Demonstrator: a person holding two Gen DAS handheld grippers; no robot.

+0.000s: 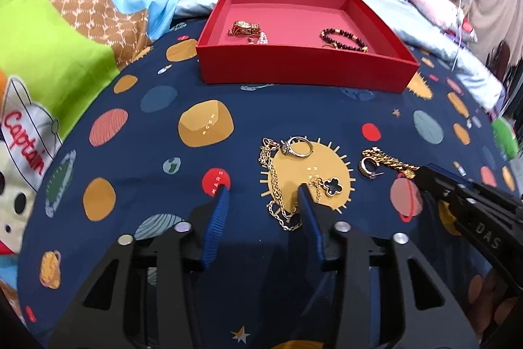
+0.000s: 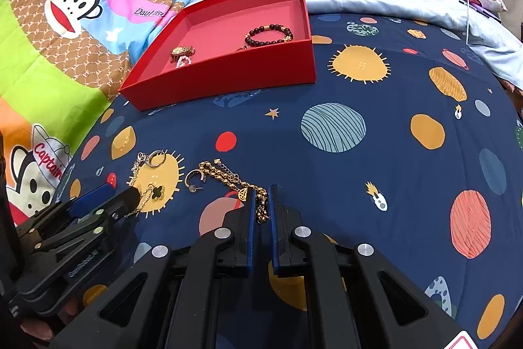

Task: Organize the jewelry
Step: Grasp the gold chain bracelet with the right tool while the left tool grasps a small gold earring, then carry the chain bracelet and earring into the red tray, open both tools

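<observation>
On the navy planet-print sheet (image 1: 137, 133) everything's laid out in a row, with the red box (image 1: 304, 67) sitting further back. Off to the left edge there's a cartoon monkey blanket (image 1: 65, 22) bunched up.

Inside the box, left to right: a gold watch (image 1: 243, 27) with a little pearl piece (image 1: 261, 39) touching it, then a dark bead bracelet (image 1: 343, 39) well apart on the right side.

Closer in, the left gripper (image 1: 261, 195) has its blue fingers partly apart, tips down at the sheet — the right finger sits right on the gold necklace (image 1: 276, 182), but nothing is pinched between them. That necklace lies across a yellow sun print, its black clover pendant (image 1: 333, 186) just beside the fingertip, and a silver ring (image 1: 297, 147) rests at the chain's top end.

Next over, a small hoop earring (image 2: 194, 178) lies just beside a chunky gold chain (image 2: 225, 175). The right gripper (image 2: 262, 195) is clamped nearly closed on the near end of that chain — beads show in the slim gap between its fingers, while the rest of the chain trails on the sheet.
</observation>
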